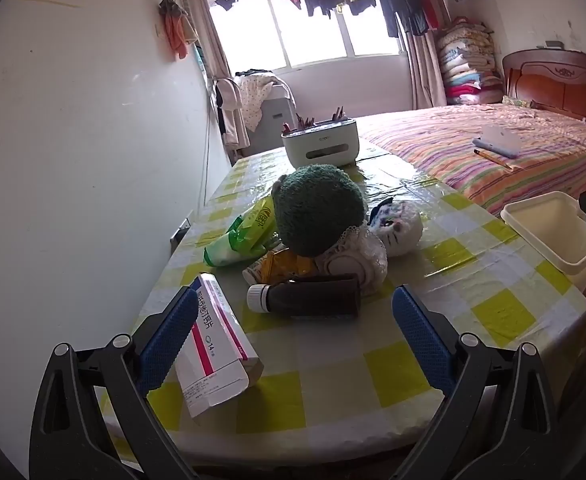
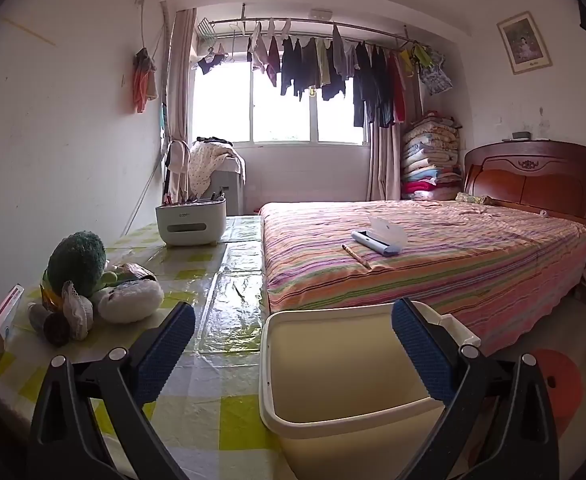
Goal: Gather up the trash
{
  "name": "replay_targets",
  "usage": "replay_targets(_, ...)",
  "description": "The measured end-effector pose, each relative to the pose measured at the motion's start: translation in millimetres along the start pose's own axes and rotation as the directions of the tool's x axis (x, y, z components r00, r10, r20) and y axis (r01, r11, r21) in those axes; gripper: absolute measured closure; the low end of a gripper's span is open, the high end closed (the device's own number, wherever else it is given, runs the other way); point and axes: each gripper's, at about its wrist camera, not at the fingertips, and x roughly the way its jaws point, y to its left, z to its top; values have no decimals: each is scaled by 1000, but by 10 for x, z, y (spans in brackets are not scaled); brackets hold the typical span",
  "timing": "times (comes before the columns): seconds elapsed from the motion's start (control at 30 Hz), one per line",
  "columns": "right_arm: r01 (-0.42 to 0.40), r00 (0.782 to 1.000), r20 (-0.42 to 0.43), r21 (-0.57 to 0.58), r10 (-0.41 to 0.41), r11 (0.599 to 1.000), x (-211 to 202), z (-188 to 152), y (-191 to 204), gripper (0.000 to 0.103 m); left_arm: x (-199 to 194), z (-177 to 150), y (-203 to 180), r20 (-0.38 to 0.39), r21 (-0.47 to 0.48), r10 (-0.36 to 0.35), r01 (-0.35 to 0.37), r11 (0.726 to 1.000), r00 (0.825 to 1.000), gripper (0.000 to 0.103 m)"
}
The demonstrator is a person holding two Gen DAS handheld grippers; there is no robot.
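Covering the table (image 1: 505,316), a checked cloth; striped bed (image 2: 453,248) alongside.

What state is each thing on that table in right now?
Left tool: open, holding nothing.
Right tool: open, holding nothing.
Bin: upright, looks empty.
Pill box: lying flat, end flap open.
Dark bottle: on its side, capped.
Green packet: lying crumpled.

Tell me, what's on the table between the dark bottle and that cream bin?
Nothing: in the left wrist view, only bare checkered tablecloth lies between the dark bottle and the cream bin at the table's edge.
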Motion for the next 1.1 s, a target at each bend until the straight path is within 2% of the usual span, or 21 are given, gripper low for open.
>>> replay_targets(1.1, -10, 1000, -6, -33, 10, 999, -29, -28, 40, 7, 16, -56, -92, -24, 30, -3, 4, 1000, 1000, 7)
